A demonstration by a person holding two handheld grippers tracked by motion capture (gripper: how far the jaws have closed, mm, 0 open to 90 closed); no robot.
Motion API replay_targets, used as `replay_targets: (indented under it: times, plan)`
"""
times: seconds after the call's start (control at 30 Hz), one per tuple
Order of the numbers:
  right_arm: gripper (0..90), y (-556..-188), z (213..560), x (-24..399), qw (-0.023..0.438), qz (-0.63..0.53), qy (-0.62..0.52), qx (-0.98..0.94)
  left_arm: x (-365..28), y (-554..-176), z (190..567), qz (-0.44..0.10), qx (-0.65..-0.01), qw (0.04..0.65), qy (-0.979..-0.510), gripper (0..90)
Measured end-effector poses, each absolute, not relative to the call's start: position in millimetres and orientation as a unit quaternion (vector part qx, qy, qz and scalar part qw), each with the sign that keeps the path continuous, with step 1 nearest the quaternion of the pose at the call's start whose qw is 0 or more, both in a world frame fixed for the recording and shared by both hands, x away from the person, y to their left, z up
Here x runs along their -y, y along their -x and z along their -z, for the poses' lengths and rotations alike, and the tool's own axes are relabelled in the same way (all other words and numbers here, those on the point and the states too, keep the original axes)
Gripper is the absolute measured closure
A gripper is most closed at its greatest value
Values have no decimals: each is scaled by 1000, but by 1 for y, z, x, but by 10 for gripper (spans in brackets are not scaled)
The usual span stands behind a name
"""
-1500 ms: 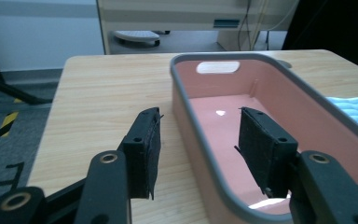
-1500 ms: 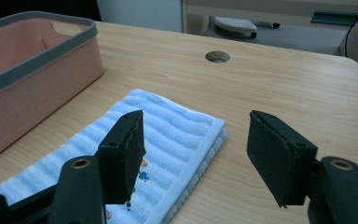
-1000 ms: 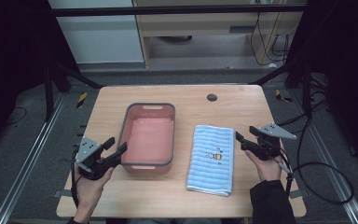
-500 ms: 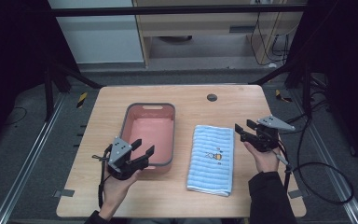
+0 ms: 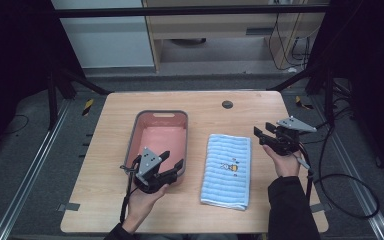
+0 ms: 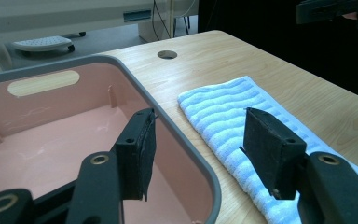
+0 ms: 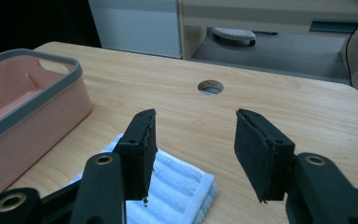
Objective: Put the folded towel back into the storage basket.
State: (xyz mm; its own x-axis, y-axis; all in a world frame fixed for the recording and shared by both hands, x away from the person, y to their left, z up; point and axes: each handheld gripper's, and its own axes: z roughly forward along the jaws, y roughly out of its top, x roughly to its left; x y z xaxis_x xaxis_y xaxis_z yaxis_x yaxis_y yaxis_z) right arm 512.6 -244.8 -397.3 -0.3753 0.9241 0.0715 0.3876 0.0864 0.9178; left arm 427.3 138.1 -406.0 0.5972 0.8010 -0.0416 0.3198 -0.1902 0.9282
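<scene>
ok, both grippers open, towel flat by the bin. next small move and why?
Probably bring the left gripper right and down onto the blue towel's near edge. Its jaws stand open straddling the pink bin's rim, one jaw already above the towel; the right gripper hovers open at the far corner.

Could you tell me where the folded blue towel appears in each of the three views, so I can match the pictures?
High view: the blue towel lies right of centre on the table, beside the pink bin.
Left gripper view: it runs diagonally at centre right, partly behind the right jaw.
Right gripper view: its corner shows at bottom centre, between the jaws.
Shared landmark: the round cable hole in the tabletop, beyond the towel.
</scene>
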Motion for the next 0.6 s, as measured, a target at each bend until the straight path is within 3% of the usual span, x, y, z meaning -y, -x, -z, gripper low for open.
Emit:
replay_targets:
  times: [0.6]
  plan:
    - [501, -530, 406, 236, 280, -459, -480, -693, -98, -428, 420, -215, -363, 501, -755, 431]
